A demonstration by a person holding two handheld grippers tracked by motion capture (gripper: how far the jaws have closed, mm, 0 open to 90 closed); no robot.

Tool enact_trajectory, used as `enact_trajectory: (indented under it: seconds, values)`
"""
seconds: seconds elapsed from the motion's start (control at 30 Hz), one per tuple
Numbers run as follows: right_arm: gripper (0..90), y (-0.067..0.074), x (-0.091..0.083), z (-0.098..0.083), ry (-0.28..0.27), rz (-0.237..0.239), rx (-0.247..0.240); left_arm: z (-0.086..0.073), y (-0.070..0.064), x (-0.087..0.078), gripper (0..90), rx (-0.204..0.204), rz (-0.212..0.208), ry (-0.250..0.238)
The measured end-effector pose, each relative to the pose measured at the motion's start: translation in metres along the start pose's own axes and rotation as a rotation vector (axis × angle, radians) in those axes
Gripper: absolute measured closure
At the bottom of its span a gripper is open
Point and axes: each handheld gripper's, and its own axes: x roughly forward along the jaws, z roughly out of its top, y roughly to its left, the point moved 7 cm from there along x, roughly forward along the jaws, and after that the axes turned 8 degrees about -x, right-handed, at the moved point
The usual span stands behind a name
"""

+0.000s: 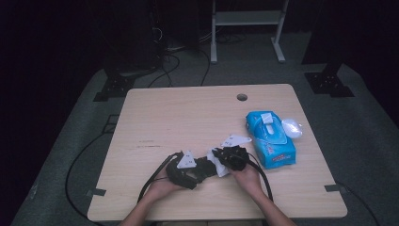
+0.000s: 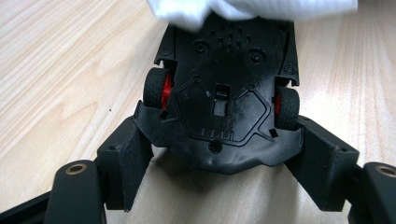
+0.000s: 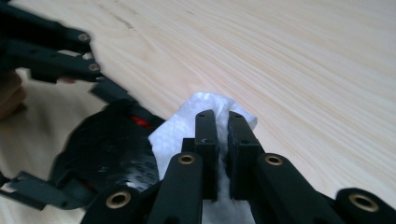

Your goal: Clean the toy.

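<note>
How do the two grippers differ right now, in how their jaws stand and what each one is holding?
The left gripper has its jaws spread wide, clamped on the sides of an upside-down black toy car; the right gripper has its jaws nearly together, pinching a white wipe. The left gripper grips something rigid with red-hubbed wheels; the right grips soft crumpled tissue, held against the car's underside. Both are black, hand-held and low over the wooden table.

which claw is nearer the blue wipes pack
Right. The right claw, shut on a white wipe, sits just left of the blue pack. The left claw, holding the toy car, is farther left.
</note>
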Motion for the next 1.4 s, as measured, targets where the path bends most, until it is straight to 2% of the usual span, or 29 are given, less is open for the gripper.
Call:
enact_trajectory:
  seconds: [0.03, 0.1, 0.13, 0.2, 0.23, 0.27, 0.3, 0.33, 0.4, 0.43, 0.47, 0.53, 0.67, 0.7, 0.77, 0.83, 0.87, 0.9, 0.93, 0.97, 1.07, 1.13, 1.17, 1.2, 1.23, 1.3, 1.37, 1.4]
  values:
    - [83.7, 0.005, 0.002, 0.001, 0.003, 0.010, -0.015, 0.000, 0.000, 0.000, 26.1, -0.004, -0.001, 0.002]
    - [83.8, 0.005, 0.004, 0.002, 0.000, 0.005, -0.037, -0.002, 0.002, -0.002, 26.1, -0.005, 0.007, -0.004]
    - [83.8, 0.002, 0.003, 0.002, -0.001, 0.011, -0.008, -0.002, 0.003, -0.003, 26.1, -0.006, 0.012, -0.001]
    - [83.8, -0.012, 0.000, -0.002, -0.006, -0.009, 0.047, -0.002, 0.004, -0.002, 26.1, -0.013, 0.013, 0.001]
    - [83.9, -0.017, -0.002, -0.005, -0.012, -0.002, 0.091, -0.001, 0.003, -0.002, 26.1, -0.010, 0.014, 0.000]
    - [83.8, -0.017, -0.002, -0.005, -0.013, 0.002, 0.111, 0.000, 0.002, -0.001, 26.1, -0.012, 0.018, -0.002]
    - [83.9, -0.016, -0.001, -0.004, -0.013, -0.008, 0.096, 0.000, 0.002, 0.000, 26.1, -0.012, 0.016, -0.002]
    - [83.8, -0.011, 0.001, -0.002, -0.016, 0.002, 0.082, 0.001, 0.001, 0.001, 26.1, -0.006, 0.016, -0.003]
    - [83.8, 0.005, 0.008, 0.004, -0.030, 0.060, 0.053, 0.001, -0.001, 0.001, 26.1, -0.007, 0.007, -0.003]
    - [83.7, 0.012, 0.011, 0.006, -0.022, 0.054, 0.009, 0.001, 0.000, 0.001, 26.1, -0.005, 0.008, -0.001]
    - [83.8, 0.013, 0.012, 0.007, -0.016, 0.046, -0.008, 0.000, 0.001, -0.001, 26.1, 0.003, 0.012, 0.000]
    - [83.8, 0.005, 0.009, 0.006, -0.011, 0.033, 0.009, -0.002, 0.003, -0.003, 26.2, 0.000, 0.019, 0.005]
    - [83.8, -0.030, -0.009, -0.010, -0.009, -0.043, 0.092, -0.007, 0.009, -0.008, 26.2, -0.012, 0.018, 0.007]
    - [83.8, -0.035, -0.013, -0.014, 0.005, -0.056, 0.096, -0.006, 0.010, -0.008, 26.1, -0.012, 0.023, 0.007]
    - [83.8, -0.033, -0.016, -0.016, -0.010, -0.029, 0.122, -0.006, 0.011, -0.007, 26.1, -0.014, 0.026, 0.009]
    - [83.8, -0.022, -0.014, -0.012, -0.010, -0.002, 0.083, -0.006, 0.012, -0.007, 26.2, -0.016, 0.029, 0.008]
    - [83.8, -0.012, -0.011, -0.010, -0.013, 0.042, 0.060, -0.006, 0.012, -0.007, 26.3, -0.018, 0.030, 0.009]
    - [83.8, -0.008, -0.009, -0.009, -0.002, 0.040, 0.034, -0.006, 0.013, -0.008, 26.3, -0.020, 0.031, 0.008]
    - [83.8, -0.006, -0.008, -0.009, 0.010, 0.016, 0.000, -0.007, 0.014, -0.008, 26.3, -0.019, 0.032, 0.010]
    - [83.8, -0.008, -0.008, -0.008, 0.012, 0.008, -0.006, -0.007, 0.015, -0.009, 26.3, -0.018, 0.036, 0.009]
    - [83.8, -0.025, -0.014, -0.016, 0.021, -0.022, 0.049, -0.009, 0.018, -0.011, 26.3, -0.027, 0.040, 0.002]
    - [83.7, -0.030, -0.018, -0.021, 0.025, 0.009, 0.089, -0.010, 0.020, -0.012, 26.4, -0.027, 0.047, 0.006]
    - [83.6, -0.029, -0.020, -0.021, 0.026, 0.023, 0.081, -0.010, 0.022, -0.013, 27.7, -0.039, 0.045, 0.003]
    - [83.6, -0.024, -0.021, -0.020, 0.026, 0.041, 0.062, -0.011, 0.025, -0.015, 33.9, -0.023, 0.079, -0.014]
    - [83.7, -0.019, -0.021, -0.019, 0.027, 0.063, 0.044, -0.011, 0.029, -0.017, 42.2, -0.032, 0.094, -0.026]
    - [83.6, -0.012, -0.019, -0.018, 0.041, 0.074, 0.009, -0.011, 0.032, -0.019, 41.2, -0.089, 0.050, -0.050]
    - [83.6, -0.015, -0.017, -0.019, 0.030, 0.088, 0.038, -0.011, 0.031, -0.018, 37.8, -0.089, 0.043, -0.037]
    - [83.6, -0.017, -0.017, -0.019, 0.027, 0.088, 0.048, -0.011, 0.029, -0.016, 35.1, -0.084, 0.025, -0.021]
